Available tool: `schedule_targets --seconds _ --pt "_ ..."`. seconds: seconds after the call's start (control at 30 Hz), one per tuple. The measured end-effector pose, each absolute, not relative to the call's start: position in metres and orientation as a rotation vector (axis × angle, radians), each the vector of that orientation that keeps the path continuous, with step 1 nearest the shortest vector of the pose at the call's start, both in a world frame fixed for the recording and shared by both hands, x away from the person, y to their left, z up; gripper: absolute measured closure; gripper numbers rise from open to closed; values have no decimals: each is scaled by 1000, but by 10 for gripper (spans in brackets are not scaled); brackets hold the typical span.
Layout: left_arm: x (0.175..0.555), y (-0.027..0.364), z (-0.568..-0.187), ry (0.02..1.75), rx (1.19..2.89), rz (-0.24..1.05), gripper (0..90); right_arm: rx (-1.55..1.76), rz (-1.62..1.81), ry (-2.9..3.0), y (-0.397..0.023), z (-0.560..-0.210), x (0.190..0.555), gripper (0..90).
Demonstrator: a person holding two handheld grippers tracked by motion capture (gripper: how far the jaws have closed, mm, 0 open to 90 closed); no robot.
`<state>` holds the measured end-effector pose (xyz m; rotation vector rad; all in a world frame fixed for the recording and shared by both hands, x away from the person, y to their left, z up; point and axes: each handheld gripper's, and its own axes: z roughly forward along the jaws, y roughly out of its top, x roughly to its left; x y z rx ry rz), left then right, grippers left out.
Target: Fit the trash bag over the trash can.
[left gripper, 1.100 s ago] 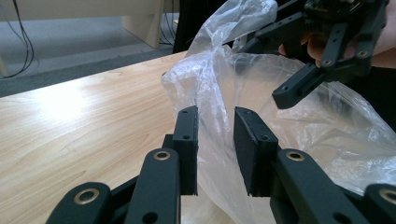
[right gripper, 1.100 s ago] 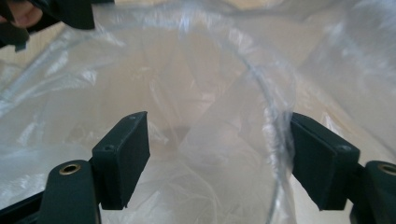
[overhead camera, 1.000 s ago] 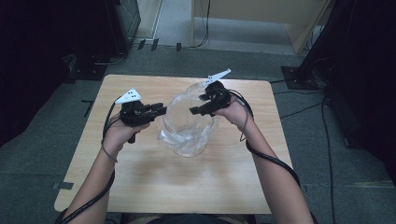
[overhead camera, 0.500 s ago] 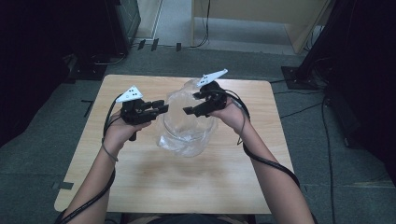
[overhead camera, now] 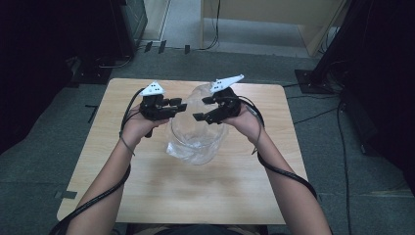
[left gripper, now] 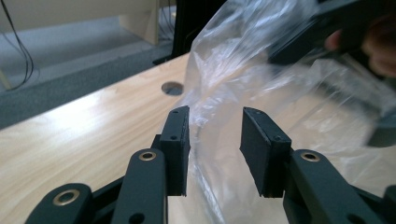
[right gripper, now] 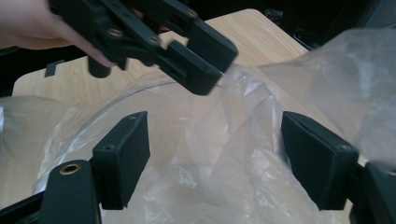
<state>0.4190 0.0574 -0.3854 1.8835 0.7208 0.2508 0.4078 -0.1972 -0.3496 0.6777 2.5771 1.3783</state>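
- The clear plastic bag sits on the middle of the wooden table, its mouth lifted between my two grippers.
- My left gripper has just been opening; its pads stand narrowly apart with the bag's edge loose between them, not pinched.
- My right gripper stands wide, crumpled bag film between its pads, neither pad pressing on it.

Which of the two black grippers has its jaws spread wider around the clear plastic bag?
The right gripper: its jaws gape wide over the clear plastic bag, while the left gripper shows a much narrower gap at the bag's edge.
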Motion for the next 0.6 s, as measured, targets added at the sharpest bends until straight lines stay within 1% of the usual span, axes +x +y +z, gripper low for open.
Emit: schedule_targets --seconds 0.17,0.27,0.43,0.6 --pt "421 60 -391 744 1896 238 624 664 1439 2503 -209 -342 401 261" --pt "420 63 -393 748 1885 221 615 695 1430 2438 -221 -345 406 261" --pt "419 69 -395 751 1886 199 620 840 1427 2461 -241 -372 420 253" --pt "418 74 -401 770 1874 171 620 880 1437 2545 -245 -396 418 252"
